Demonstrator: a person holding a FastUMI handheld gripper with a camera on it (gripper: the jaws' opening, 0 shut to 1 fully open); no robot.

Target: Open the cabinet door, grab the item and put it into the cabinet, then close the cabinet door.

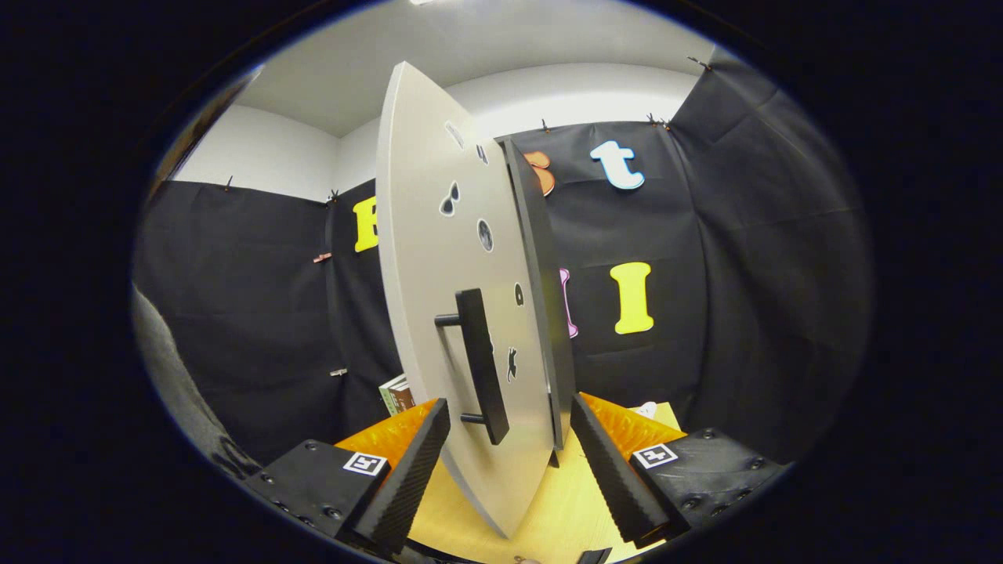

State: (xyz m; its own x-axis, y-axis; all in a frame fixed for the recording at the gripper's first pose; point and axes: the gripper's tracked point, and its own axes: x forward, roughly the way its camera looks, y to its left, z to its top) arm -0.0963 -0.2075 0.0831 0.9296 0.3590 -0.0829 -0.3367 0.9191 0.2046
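Note:
The grey cabinet door [439, 298] stands edge-on between my fingers, swung partly away from the dark cabinet body [541, 298] just behind it. A black bar handle [482, 364] sticks out of the door's face, just above and ahead of my left finger [407, 478]. Small stickers dot the door. My gripper [509, 470] is open, its fingers spread wide on either side of the door's lower edge, and neither pad presses on it. A small box with a green edge [396, 394] peeks out beyond the door on the left.
A light wooden tabletop [564, 509] lies under the fingers and the cabinet. Black cloth walls close the booth on all sides. A grey sleeve [176, 392] shows at the far left.

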